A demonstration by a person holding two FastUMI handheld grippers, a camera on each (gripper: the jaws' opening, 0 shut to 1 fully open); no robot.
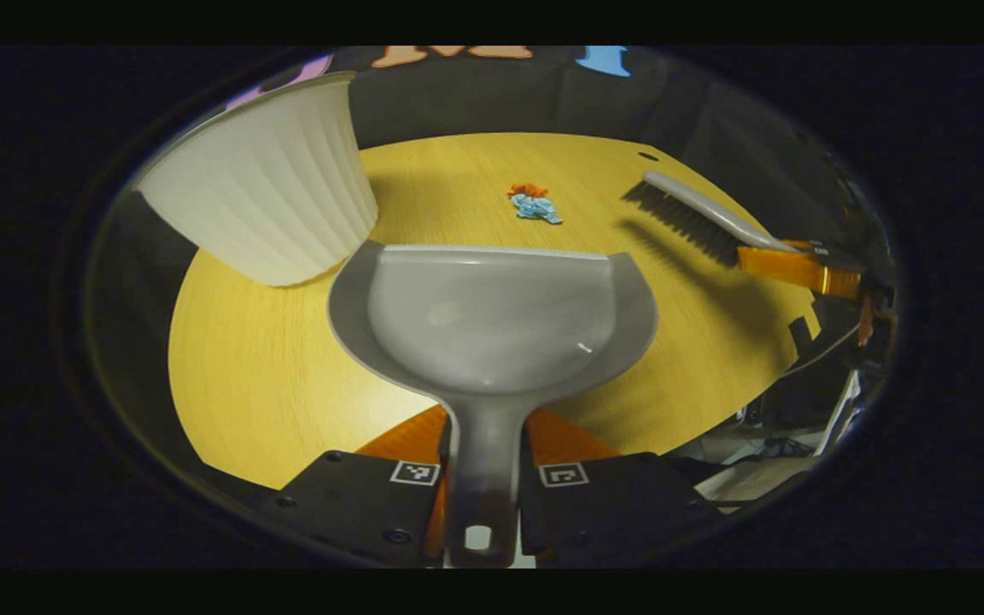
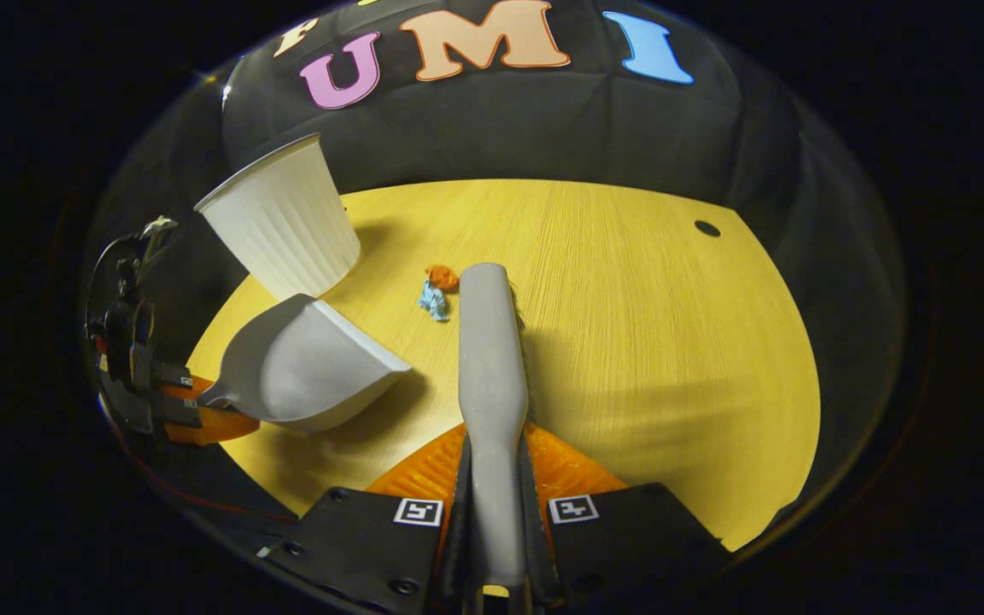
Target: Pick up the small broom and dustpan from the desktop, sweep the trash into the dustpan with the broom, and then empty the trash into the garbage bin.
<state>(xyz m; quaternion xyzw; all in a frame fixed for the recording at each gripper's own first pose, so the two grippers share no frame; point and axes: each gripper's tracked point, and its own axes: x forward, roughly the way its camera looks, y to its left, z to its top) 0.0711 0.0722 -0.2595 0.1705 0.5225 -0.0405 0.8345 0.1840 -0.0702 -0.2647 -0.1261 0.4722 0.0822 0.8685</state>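
**A:** What containers were there, and what did they hold?

**B:** A white ribbed garbage bin (image 1: 266,184) stood at the far left of the round yellow wooden desktop (image 1: 714,342). Its opening faced away from both cameras, so I could not tell what was inside. The grey dustpan (image 1: 492,312) looked bare inside in the left gripper view, apart from a faint pale smudge that may only have been glare.

**A:** Who held the dustpan?

**B:** The left gripper (image 1: 482,444) had its fingers clamped on either side of the dustpan's handle. In the right gripper view the pan (image 2: 308,363) sat tilted just in front of the bin (image 2: 283,222), its mouth turned toward the trash.

**A:** And the broom?

**B:** The right gripper (image 2: 494,465) was closed on the handle of the small grey broom (image 2: 488,359), which pointed straight ahead. From the left gripper view, the broom (image 1: 697,218) hung at the right with dark bristles facing down, and that gripper (image 1: 787,265) showed behind it.

**A:** Where was the trash?

**B:** Two crumpled scraps, one orange and one blue (image 1: 535,203), lay touching each other mid-table, beyond the dustpan's lip. In the right gripper view they (image 2: 436,290) sat just left of the broom's tip. A small dark hole (image 2: 706,228) marked the far right of the desktop.
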